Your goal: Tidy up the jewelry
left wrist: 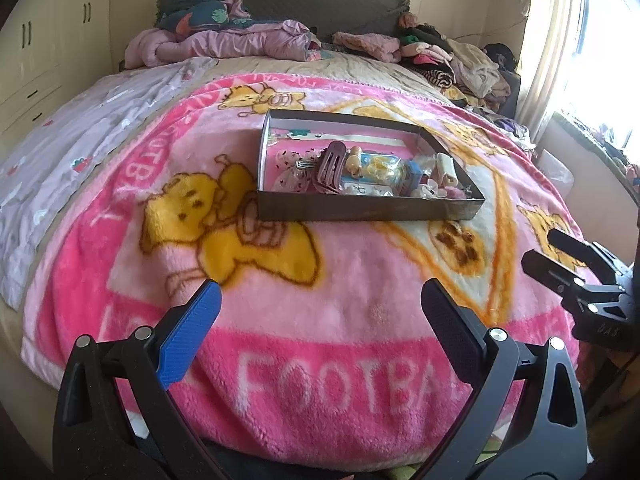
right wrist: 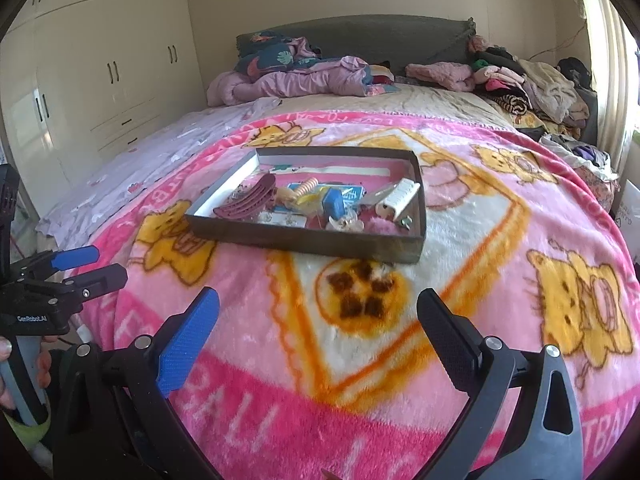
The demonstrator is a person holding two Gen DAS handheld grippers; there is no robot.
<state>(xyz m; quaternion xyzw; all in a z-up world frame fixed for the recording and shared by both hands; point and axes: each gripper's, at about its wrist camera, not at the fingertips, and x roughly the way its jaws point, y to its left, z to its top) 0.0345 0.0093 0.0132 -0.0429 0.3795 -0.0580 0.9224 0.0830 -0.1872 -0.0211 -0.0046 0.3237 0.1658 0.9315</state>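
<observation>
A shallow dark box (left wrist: 360, 210) (right wrist: 304, 240) lies on the pink blanket in the middle of the bed. It holds jumbled hair and jewelry items: a maroon claw clip (left wrist: 330, 166) (right wrist: 252, 200), a white clip (left wrist: 446, 168) (right wrist: 400, 196), a blue item (right wrist: 334, 202), and small packets. My left gripper (left wrist: 320, 300) is open and empty, hovering over the blanket well short of the box. My right gripper (right wrist: 318, 308) is open and empty, also short of the box. The right gripper also shows at the right edge of the left wrist view (left wrist: 548, 248).
The pink blanket (left wrist: 320, 320) covers the near half of the bed. Bedding (left wrist: 224, 40) and piled clothes (left wrist: 460, 60) lie near the headboard. Cream wardrobes (right wrist: 100, 80) stand left. A window with a curtain (left wrist: 552, 40) is right.
</observation>
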